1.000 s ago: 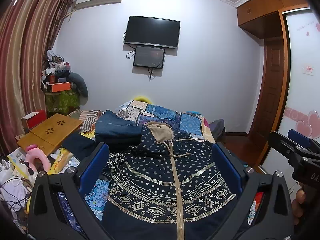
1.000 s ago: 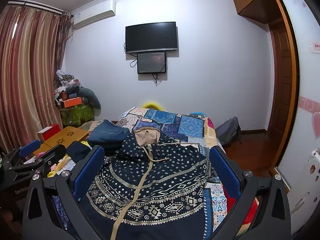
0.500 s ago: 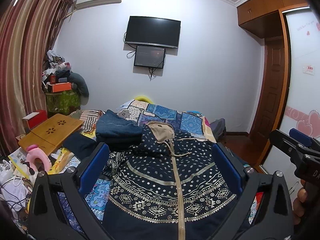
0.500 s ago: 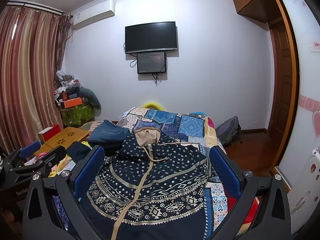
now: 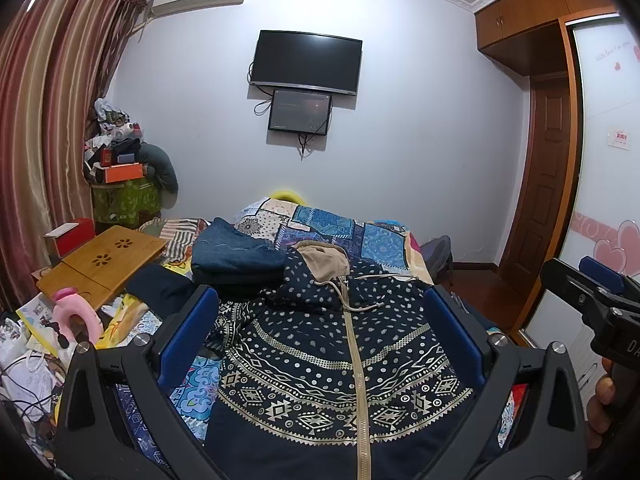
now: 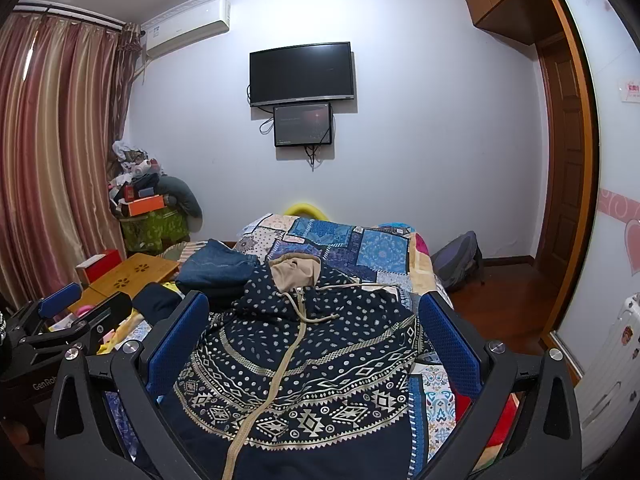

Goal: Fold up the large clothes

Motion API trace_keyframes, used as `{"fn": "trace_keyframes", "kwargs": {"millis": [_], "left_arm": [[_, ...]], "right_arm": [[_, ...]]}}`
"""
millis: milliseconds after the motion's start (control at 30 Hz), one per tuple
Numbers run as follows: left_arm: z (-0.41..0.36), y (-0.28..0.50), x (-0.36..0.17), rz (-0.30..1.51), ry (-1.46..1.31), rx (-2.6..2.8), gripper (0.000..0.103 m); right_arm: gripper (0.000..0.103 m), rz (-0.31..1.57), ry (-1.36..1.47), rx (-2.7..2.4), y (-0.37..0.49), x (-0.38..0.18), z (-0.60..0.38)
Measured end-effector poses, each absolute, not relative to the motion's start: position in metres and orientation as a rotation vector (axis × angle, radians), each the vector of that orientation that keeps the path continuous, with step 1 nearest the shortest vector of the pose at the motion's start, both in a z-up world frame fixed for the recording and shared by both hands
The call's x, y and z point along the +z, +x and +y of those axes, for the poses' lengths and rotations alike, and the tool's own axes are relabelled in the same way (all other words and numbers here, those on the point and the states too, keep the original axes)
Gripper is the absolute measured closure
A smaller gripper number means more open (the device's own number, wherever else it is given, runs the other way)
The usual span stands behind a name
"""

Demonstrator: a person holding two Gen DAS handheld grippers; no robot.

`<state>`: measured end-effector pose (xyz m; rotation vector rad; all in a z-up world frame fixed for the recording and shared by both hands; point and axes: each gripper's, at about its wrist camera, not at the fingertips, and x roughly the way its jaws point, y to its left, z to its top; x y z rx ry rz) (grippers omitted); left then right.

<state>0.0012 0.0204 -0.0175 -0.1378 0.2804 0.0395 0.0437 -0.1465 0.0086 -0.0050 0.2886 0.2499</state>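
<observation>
A navy hooded jacket (image 5: pixel 320 352) with gold patterns, a beige zip and a beige-lined hood lies spread front-up on the bed, hood toward the far wall. It also shows in the right wrist view (image 6: pixel 296 364). My left gripper (image 5: pixel 320 300) is open and empty above the jacket's lower part. My right gripper (image 6: pixel 314 304) is open and empty, held above the jacket to the right of the left one. The right gripper shows at the right edge of the left view (image 5: pixel 592 296); the left gripper shows at the left edge of the right view (image 6: pixel 68 320).
A folded blue jeans pile (image 5: pixel 232 254) lies left of the hood on the patchwork bedspread (image 5: pixel 344 228). A wooden lap table (image 5: pixel 100 260) and clutter sit on the left. A grey backpack (image 6: pixel 456 260) rests on the floor by the bed; a wardrobe door (image 6: pixel 608 200) stands right.
Both grippers have held almost still, with only a slight drift of view. The jacket has not moved.
</observation>
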Motion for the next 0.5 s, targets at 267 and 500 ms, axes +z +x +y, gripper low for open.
{"fn": "trace_keyframes", "kwargs": {"millis": [267,500], "left_arm": [[0.0177,0.0044,-0.0163,0.287,-0.131,0.037,0.0],[0.0131,0.0089,-0.0152,0.291,-0.127,0.042,0.0]], "right_arm": [[0.0,0.289,-0.004,0.25,0.044,0.0088,-0.1465],[0.0,0.29,-0.003,0.251,0.0441,0.0091,-0.1466]]}}
